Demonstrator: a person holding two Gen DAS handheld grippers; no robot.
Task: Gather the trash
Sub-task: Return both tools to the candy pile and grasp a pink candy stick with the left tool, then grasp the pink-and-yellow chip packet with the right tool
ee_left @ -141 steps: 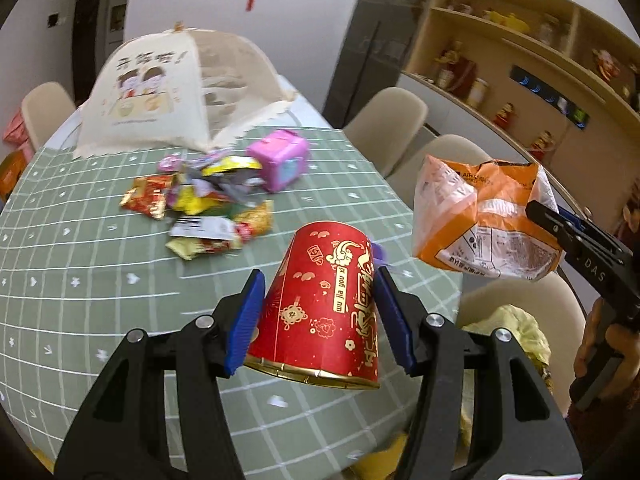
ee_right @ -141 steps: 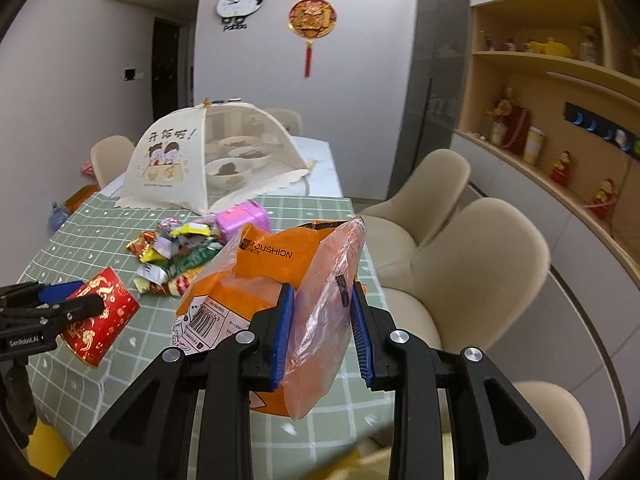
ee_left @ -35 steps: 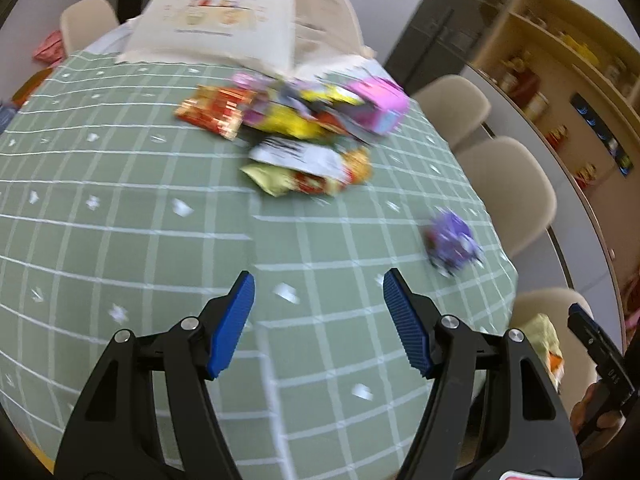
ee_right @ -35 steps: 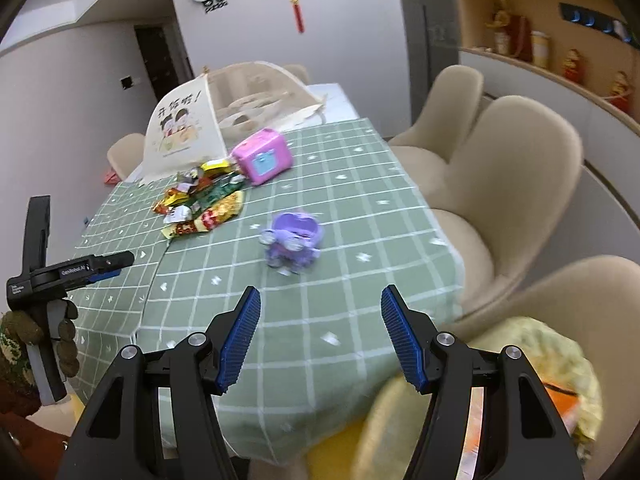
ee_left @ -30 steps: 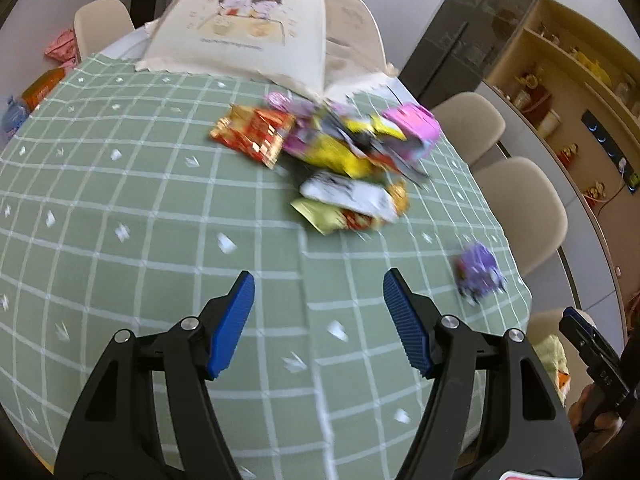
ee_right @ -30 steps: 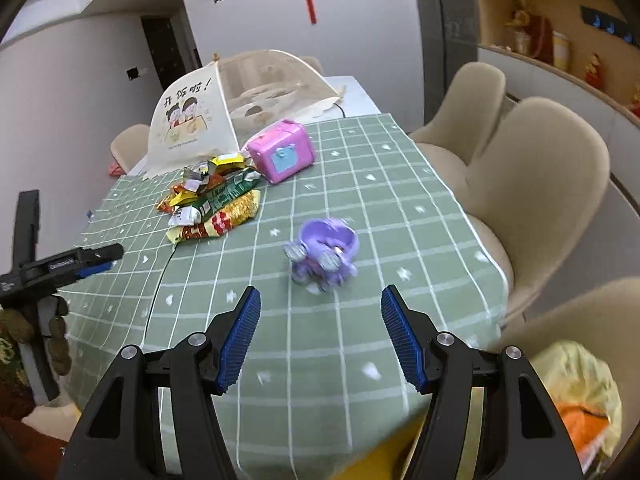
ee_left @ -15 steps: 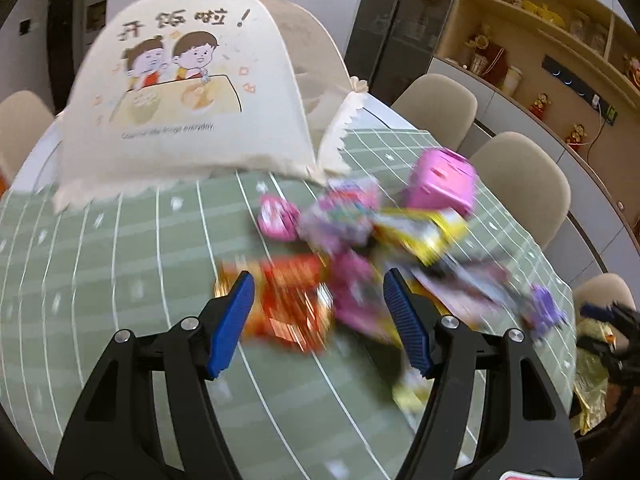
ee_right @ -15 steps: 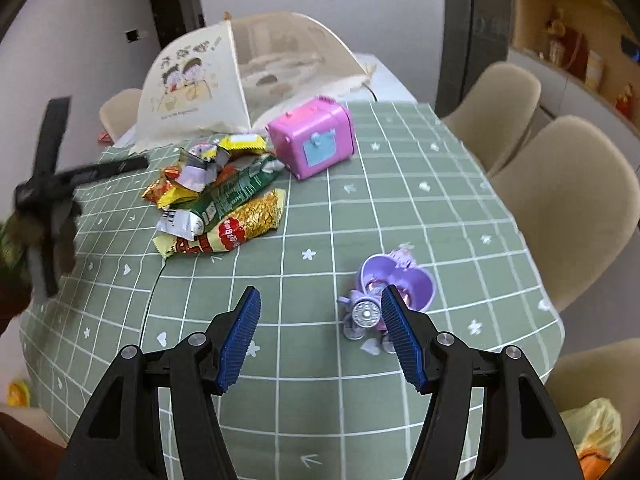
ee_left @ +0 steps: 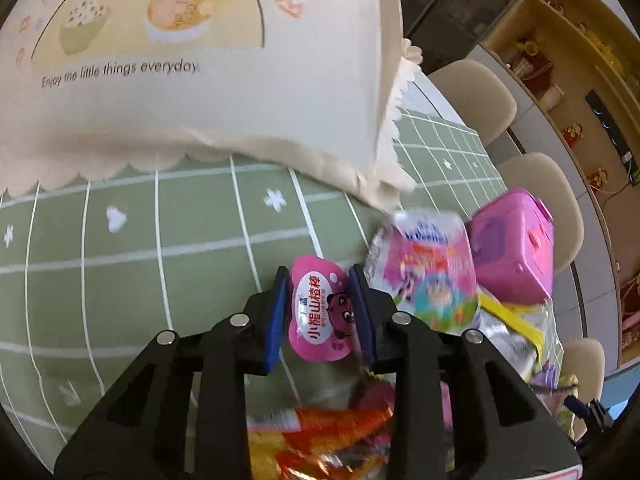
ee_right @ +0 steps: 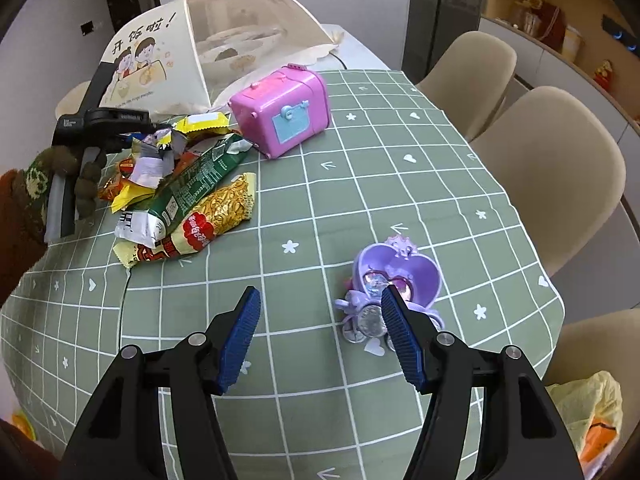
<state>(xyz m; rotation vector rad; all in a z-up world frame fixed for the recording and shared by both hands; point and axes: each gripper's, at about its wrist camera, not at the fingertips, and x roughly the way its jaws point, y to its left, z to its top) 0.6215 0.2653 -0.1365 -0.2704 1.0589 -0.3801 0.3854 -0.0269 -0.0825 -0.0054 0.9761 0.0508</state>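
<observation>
pink jelly cup point(ee_left: 322, 312) sits between our left gripper point(ee_left: 320, 312)'s closing jaws, pads touching it; right gripper point(ee_right: 320, 340) hangs wide over the green bench point(ee_right: 360, 184) beside a purple toy point(ee_right: 394, 280)

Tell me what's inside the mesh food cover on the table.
Through the food cover's mesh, bowls with some food show. The printed panel hides the rest.

"Enjoy the little things everyday" on food cover point(ee_left: 200, 80); "小棍山楂棒" on pink packet point(ee_left: 320, 312).
</observation>
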